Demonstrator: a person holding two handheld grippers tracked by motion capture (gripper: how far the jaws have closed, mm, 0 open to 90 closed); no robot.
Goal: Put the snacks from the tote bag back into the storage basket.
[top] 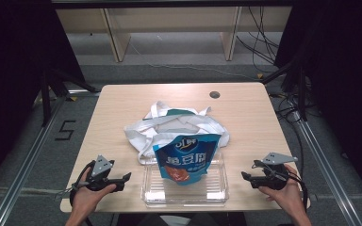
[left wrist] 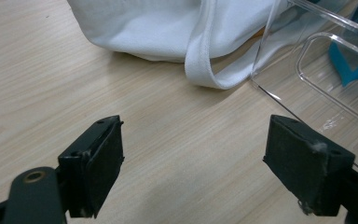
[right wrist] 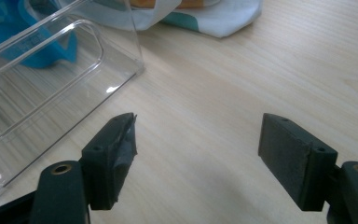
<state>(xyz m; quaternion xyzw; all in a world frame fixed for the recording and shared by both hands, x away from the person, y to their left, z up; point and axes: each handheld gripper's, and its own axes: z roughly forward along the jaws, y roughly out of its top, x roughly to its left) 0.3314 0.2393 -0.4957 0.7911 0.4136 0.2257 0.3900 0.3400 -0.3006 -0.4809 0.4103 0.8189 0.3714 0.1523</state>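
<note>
A blue snack bag stands tilted in a clear plastic bin at the table's near middle. Behind it lies a crumpled white cloth tote bag with loose straps. My left gripper rests on the table left of the bin, open, nothing between its jaws. The bin's corner and a tote strap lie ahead of it. My right gripper sits right of the bin, open and empty, with the bin's wall at its left.
The wooden table has a dark round hole at the back right. Shelving legs and cables stand on the floor beyond. Metal rails run along both sides of the table.
</note>
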